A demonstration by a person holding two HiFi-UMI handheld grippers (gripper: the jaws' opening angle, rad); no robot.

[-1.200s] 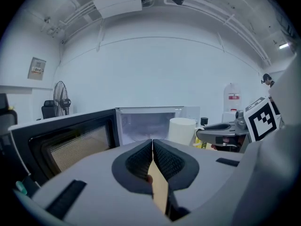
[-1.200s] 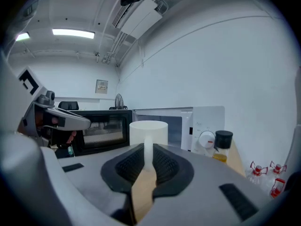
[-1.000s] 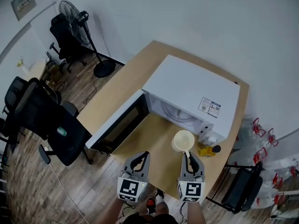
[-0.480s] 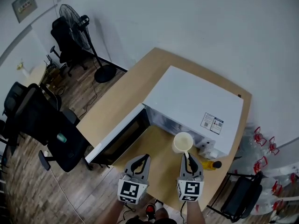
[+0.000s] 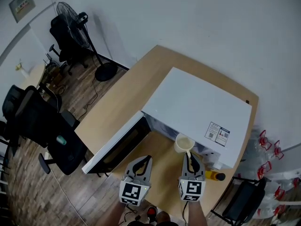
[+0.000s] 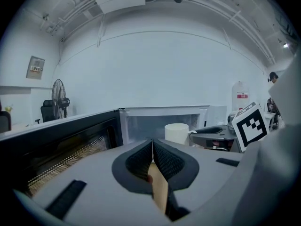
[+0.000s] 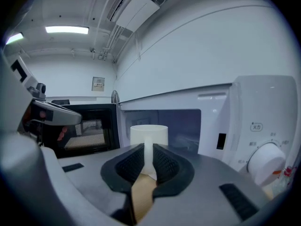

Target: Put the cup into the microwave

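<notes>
A cream cup (image 5: 184, 143) hangs by its handle in my right gripper (image 5: 190, 160), which is shut on that handle. In the right gripper view the cup (image 7: 148, 135) stands upright just past the jaws, at the mouth of the open white microwave (image 7: 188, 121). The microwave (image 5: 197, 108) sits on the wooden table (image 5: 127, 98) with its door (image 5: 117, 142) swung out to the left. My left gripper (image 5: 141, 165) hovers beside the right one, shut with nothing in it. From the left gripper view the cup (image 6: 177, 133) shows to the right of the dark door (image 6: 56, 142).
A yellow bottle (image 5: 214, 175) lies at the microwave's right front corner. The control panel and dial (image 7: 265, 161) are right of the cavity. Black office chairs (image 5: 42, 126) and a standing fan (image 5: 77, 20) are on the floor at the left. A folding chair (image 5: 242, 199) stands at the right.
Both grippers moved forward toward the microwave. The cup went from in front of the opening to the mouth of the cavity, partly under the top edge.
</notes>
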